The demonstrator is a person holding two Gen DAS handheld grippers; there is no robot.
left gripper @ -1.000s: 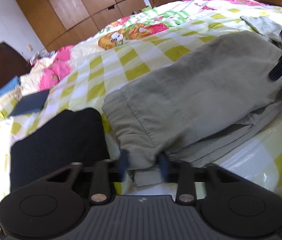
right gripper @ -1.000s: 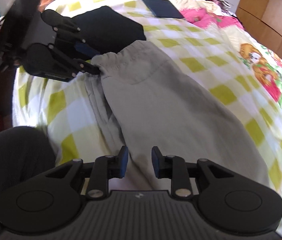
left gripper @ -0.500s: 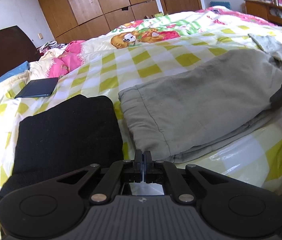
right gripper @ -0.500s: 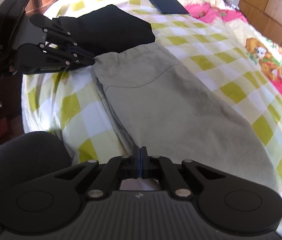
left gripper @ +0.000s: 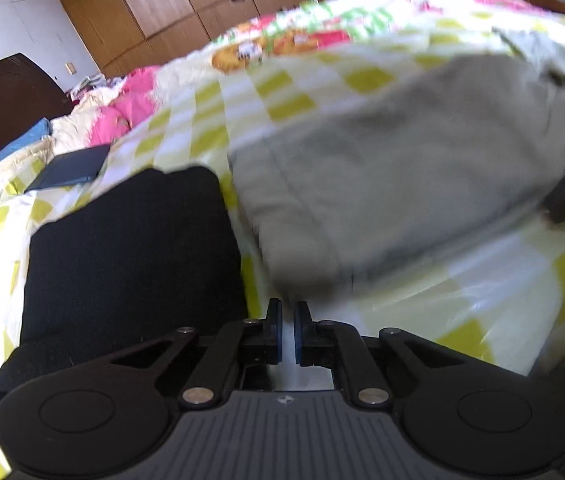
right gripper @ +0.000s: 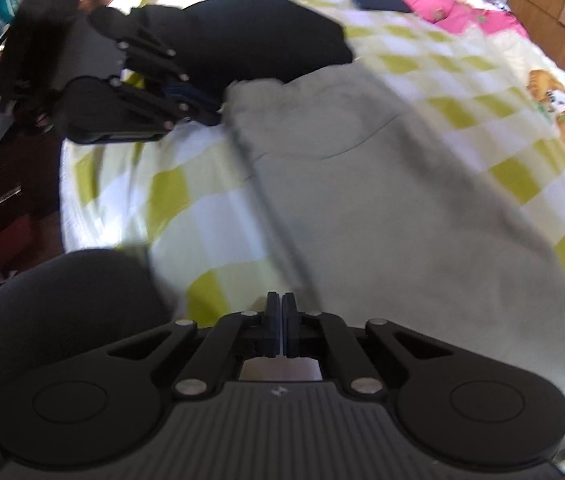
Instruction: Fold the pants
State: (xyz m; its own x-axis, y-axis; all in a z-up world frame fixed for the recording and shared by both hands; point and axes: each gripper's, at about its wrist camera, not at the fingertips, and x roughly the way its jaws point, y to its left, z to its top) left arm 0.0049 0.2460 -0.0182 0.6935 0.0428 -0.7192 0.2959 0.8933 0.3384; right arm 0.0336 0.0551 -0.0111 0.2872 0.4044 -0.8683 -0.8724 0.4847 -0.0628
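Note:
Grey-green pants (left gripper: pixel 382 184) lie folded lengthwise on the yellow-checked bed sheet (left gripper: pixel 462 312), waistband towards the black garment. My left gripper (left gripper: pixel 287 320) hovers just short of the waistband corner; its jaws are opening, a narrow gap with only sheet showing through. In the right wrist view its tips (right gripper: pixel 206 114) sit at the pants' (right gripper: pixel 382 200) waistband corner. My right gripper (right gripper: pixel 281 316) is shut with nothing between its pads, right at the pants' near edge. The left wrist view shows it (left gripper: pixel 554 210) at the far right edge.
A folded black garment (left gripper: pixel 130 256) lies beside the waistband, also (right gripper: pixel 266 36). A dark flat tablet or book (left gripper: pixel 70 166) rests further up the bed. More grey cloth (left gripper: pixel 542 48) lies beyond the pants. A person's dark-clad leg (right gripper: pixel 54 312) is by the bed edge. Wooden wardrobes (left gripper: pixel 162 8) stand behind.
Both grippers had open jaws around the pants' edge a second ago, then shut with no cloth in them. The left has since parted slightly. The views now blur with motion.

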